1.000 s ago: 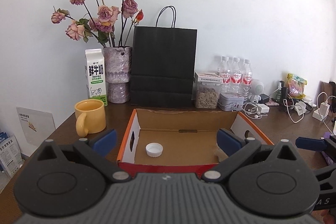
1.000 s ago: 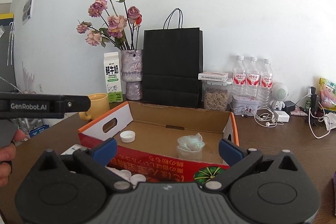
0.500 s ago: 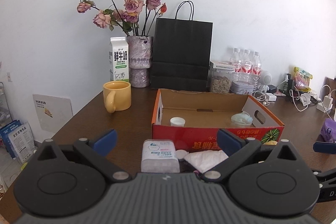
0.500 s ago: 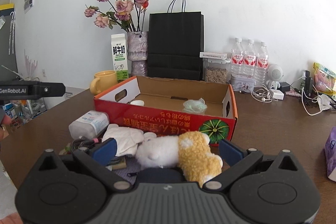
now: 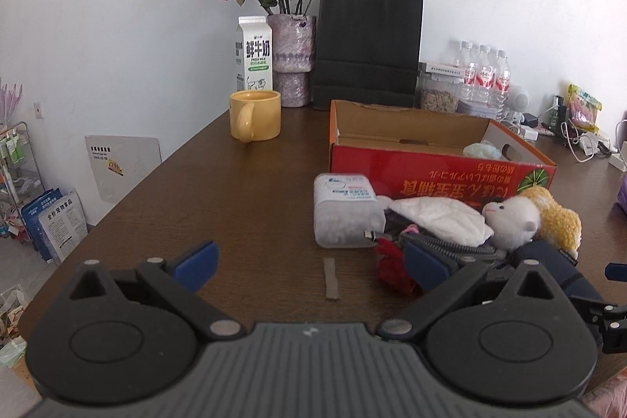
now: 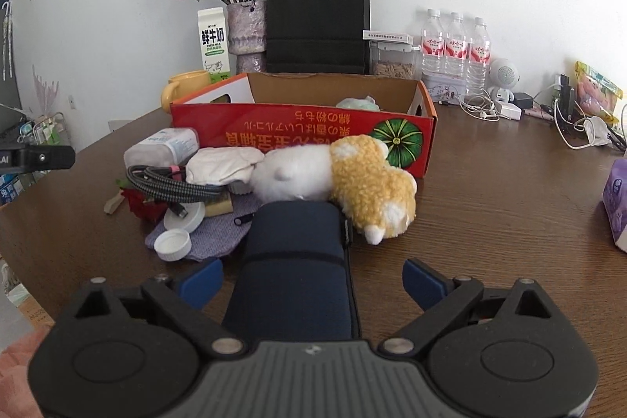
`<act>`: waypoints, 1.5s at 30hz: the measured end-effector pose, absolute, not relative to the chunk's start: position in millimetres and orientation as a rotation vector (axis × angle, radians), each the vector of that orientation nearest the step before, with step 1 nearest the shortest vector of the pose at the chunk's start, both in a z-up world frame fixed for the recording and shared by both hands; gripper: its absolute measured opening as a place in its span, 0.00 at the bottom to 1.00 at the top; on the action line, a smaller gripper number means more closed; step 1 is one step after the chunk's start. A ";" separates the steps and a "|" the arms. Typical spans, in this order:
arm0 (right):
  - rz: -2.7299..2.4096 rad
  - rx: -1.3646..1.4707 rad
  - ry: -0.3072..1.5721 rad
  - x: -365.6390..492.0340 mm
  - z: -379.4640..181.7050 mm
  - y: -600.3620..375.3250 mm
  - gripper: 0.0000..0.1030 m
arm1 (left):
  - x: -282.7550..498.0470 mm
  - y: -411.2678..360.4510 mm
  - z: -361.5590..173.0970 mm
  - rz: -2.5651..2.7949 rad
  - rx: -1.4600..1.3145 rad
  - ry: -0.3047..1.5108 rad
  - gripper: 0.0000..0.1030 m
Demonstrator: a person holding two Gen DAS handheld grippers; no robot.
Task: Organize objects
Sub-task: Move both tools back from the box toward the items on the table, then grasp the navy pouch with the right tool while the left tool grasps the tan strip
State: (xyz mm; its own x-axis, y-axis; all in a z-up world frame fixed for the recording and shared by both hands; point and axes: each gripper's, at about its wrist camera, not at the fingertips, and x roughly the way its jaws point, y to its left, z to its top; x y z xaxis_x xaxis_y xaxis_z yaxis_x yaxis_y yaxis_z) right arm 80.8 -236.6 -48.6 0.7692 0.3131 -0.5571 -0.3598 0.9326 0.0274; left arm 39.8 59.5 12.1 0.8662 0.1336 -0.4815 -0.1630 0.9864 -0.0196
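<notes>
Both tongs, left (image 5: pixel 309 263) and right (image 6: pixel 313 279), are spread wide, the right around a dark blue pouch (image 6: pixel 294 261) that touches the fluffy toy (image 6: pixel 337 175) by the red box (image 6: pixel 305 132).

black paper bag (image 5: pixel 368 46), milk carton (image 5: pixel 254 55), 3 water bottles (image 6: pixel 455 53)

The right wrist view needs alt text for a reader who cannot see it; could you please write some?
The open right gripper straddles a dark blue pouch lying on a brown table, not yet closed on it. Beyond lie a white and yellow plush toy, a coiled cable, bottle caps and a red cardboard box.
</notes>
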 end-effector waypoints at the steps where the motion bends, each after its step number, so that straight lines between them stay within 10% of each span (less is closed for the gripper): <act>1: 0.368 -0.083 0.595 81.3 -50.6 -236.1 0.95 | 40.8 61.4 8.0 0.162 -0.061 0.514 1.00; 12: 0.348 -0.067 0.641 100.3 -64.5 -229.7 0.94 | 79.9 64.2 -32.0 0.215 -0.048 0.636 0.94; 21: 0.360 -0.068 0.642 102.7 -65.3 -227.6 0.94 | 106.6 51.7 -39.7 0.171 -0.037 0.613 0.49; 23: 0.362 -0.069 0.643 103.3 -65.5 -226.9 0.95 | 107.9 49.8 -38.7 0.165 -0.033 0.606 0.07; 45: 0.360 -0.103 0.628 111.5 -69.7 -218.3 0.80 | 76.9 46.7 -15.3 0.156 -0.063 0.523 0.07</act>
